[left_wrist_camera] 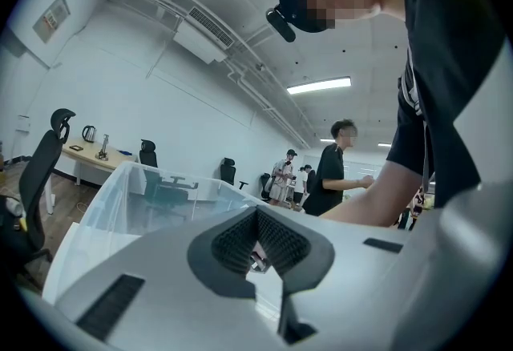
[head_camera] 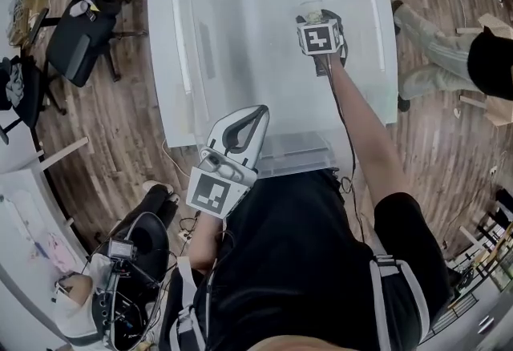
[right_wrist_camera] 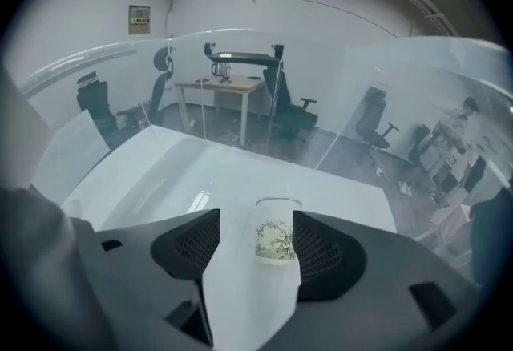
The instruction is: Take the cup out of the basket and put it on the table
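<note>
A small clear cup with a green leaf print stands upright on the white table, towards its far right. It also shows as a pale cup in the head view. My right gripper reaches over the table, and its jaws stand open on either side of the cup. In the right gripper view the right gripper has the cup close to its right pad, with a wide gap to the left pad. My left gripper is held above the table's near edge, tilted upward, shut and empty; the left gripper faces the room.
Clear plastic panels curve round the table's far side. Office chairs stand on the wood floor at left. A seated person is close to the table's right edge. Equipment and cables lie at lower left.
</note>
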`<state>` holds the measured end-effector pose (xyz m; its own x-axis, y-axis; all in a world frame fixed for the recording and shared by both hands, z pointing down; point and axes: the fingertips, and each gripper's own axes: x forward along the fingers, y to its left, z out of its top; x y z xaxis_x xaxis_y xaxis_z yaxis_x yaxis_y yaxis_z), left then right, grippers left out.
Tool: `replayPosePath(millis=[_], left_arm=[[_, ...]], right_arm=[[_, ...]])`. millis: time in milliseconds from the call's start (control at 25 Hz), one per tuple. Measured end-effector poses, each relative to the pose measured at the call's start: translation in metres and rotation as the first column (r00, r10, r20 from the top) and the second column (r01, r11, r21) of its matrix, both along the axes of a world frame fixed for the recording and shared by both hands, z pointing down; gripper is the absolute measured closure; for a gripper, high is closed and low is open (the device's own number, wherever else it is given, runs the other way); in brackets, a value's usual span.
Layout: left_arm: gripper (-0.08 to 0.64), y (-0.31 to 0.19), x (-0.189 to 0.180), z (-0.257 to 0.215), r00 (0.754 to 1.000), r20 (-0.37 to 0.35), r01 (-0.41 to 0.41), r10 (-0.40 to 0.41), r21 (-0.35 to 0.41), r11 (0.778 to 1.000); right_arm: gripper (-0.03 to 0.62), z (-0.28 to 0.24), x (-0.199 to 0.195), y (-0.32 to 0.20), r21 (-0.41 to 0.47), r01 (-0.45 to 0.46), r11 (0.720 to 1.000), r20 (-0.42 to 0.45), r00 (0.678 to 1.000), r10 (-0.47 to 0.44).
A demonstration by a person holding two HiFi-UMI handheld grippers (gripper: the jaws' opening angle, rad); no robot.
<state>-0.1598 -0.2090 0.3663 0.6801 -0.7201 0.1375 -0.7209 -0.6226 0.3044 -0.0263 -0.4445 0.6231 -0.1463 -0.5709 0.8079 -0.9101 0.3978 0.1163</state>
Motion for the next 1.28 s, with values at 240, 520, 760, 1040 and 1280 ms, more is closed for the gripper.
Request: replayPosePath(millis=[240,520,760,1040,1280], left_arm=[[0.541,-0.003,-0.003,0.006,1.0,0.008,0.004,-0.004,-0.015,1.0],[0.541,-0.006,-0.005,0.008,1.0,0.011,0.014,-0.014,-0.027,1.0],[0.541,-0.009,-0.009,0.012,1.0,0.017,0.022,-0.021,-0.04,0.999],[0.541,-0.01,-0.012,0.014,0.999,0.022,0.037,-0.036,-0.048,0.998],[0.541,-0.009,-0.01,0.012,0.999,0.027,0.032,-0.031,-0.037,0.999]], right_arm=[[0.313,0.032,0.008,-0.013,-0.068,-0.09,0.994,-0.088,0.993,0.084],[0.313,0.058,0.017,-0.024,-0.121,-0.165,0.979,-0.167,0.976,0.143],[0.313,0.078,0.017,-0.027,-0.148,-0.184,0.972,-0.165,0.973,0.159],[0.314,0.077,0.013,-0.037,-0.109,-0.145,0.983,-0.162,0.979,0.126],[0.314,0.063,0.01,-0.036,-0.08,-0.125,0.989,-0.117,0.986,0.115]])
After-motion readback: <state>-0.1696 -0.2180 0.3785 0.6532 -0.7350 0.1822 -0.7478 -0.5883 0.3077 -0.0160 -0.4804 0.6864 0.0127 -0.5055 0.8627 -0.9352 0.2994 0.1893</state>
